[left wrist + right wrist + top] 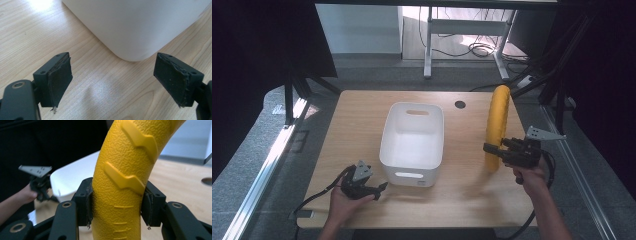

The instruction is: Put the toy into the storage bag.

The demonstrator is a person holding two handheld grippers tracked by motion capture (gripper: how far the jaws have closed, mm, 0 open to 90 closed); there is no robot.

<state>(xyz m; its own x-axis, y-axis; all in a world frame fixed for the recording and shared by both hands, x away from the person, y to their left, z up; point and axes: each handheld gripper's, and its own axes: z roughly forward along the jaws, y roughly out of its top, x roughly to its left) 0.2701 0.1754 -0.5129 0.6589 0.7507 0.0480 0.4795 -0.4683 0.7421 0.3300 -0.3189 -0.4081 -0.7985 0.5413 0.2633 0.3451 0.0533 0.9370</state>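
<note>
With my right gripper (pixel 493 150) clamped on the yellow ring (pixel 497 127), held upright over the desk (pixel 462 195) just right of the white bin (pixel 412 142), I'd carry it level over the rim before lowering, while my left gripper (pixel 112 82), jaws apart, waits near the bin's corner.

Daylight admitted from far side of room; bright patch seen on floor beyond tabletop's (pixel 362 115) far edge. Side margins of high view left nearly black. Glare noted at top left of left gripper view. Soft shadow cast beneath white bin (pixel 140 27). Background blurred in right gripper view.
</note>
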